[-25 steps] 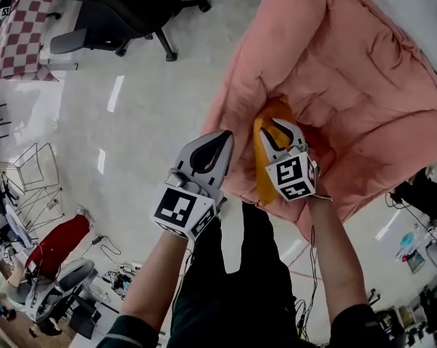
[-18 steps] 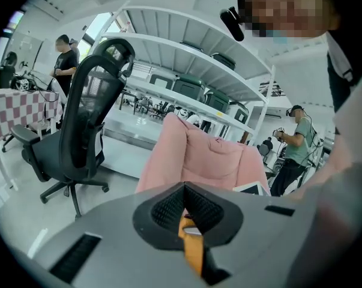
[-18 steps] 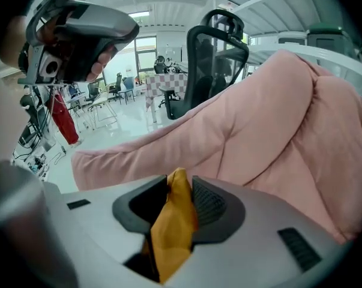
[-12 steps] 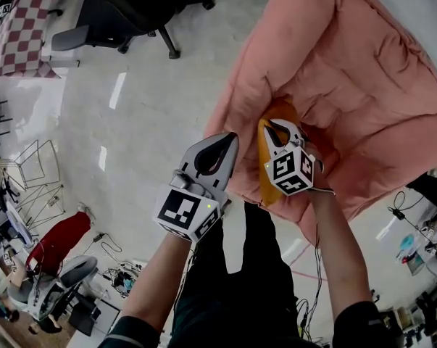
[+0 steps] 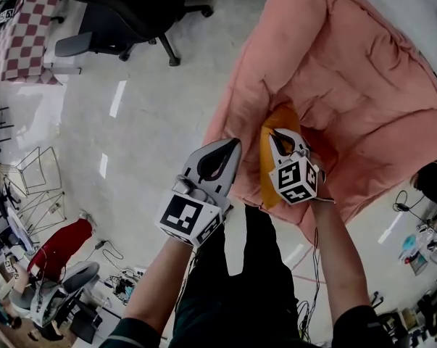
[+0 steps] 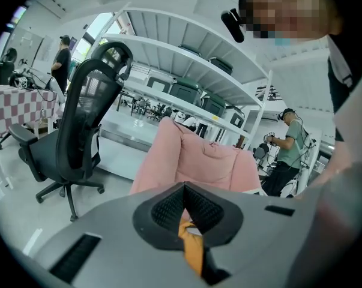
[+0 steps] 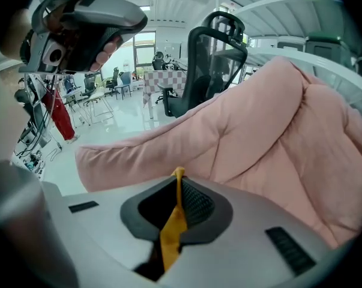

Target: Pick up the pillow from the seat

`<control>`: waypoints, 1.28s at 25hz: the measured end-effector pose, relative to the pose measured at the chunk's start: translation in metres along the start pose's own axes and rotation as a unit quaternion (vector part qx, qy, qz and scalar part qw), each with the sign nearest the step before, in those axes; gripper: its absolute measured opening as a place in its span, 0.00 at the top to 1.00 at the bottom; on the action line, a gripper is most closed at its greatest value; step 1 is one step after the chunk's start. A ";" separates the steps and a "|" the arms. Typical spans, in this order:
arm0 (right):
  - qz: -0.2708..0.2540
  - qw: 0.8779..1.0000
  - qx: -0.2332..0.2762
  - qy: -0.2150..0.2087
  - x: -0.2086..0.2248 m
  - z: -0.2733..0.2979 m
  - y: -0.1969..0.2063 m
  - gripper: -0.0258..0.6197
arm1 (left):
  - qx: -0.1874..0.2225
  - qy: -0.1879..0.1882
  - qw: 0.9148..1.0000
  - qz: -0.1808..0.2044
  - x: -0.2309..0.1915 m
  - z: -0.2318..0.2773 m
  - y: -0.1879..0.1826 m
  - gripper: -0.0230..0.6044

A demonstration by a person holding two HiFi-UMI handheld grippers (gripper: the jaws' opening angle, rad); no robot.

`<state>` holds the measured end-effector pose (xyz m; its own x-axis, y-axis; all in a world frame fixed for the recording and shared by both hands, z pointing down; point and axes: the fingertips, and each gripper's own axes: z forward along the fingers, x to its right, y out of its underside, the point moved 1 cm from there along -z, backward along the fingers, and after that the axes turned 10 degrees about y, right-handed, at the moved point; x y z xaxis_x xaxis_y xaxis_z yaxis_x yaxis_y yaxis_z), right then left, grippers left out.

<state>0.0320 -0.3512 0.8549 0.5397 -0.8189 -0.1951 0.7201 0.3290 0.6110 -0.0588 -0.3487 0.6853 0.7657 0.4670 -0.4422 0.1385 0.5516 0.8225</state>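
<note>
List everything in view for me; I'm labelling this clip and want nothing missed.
seat: one, pink, padded, upper right of the head view
pillow: one, orange, at the seat's near edge
office chair: one, black, top left
checked cloth: one, red and white, far upper left
wire frames: a few, pale, left edge
red fabric: one piece, lower left among clutter
floor: pale, glossy
forearms: two, bare, bottom centre
left hand-held gripper: one, grey, jaws together, left of the pillow
right hand-held gripper: one, grey, jaws have just been closing, now pinching the pillow's edge
</note>
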 end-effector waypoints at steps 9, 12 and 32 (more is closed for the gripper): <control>0.031 0.998 0.010 0.044 0.001 -0.054 0.004 0.94 | 0.001 0.007 1.000 0.017 0.017 -0.015 -0.004 0.96; 0.035 0.998 0.015 0.057 -0.002 -0.077 0.003 0.94 | 0.002 0.009 1.000 0.022 0.025 -0.025 -0.010 0.96; 0.150 0.965 0.127 0.171 0.009 -0.258 -0.071 0.94 | 0.018 0.013 0.997 0.068 0.103 -0.105 -0.074 0.96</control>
<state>0.0984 -0.2610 0.6119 0.8511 -0.4874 -0.1953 0.4021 0.3658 0.8394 -0.0563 -0.2687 0.5411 0.7619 0.5548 -0.3342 0.0567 0.4568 0.8877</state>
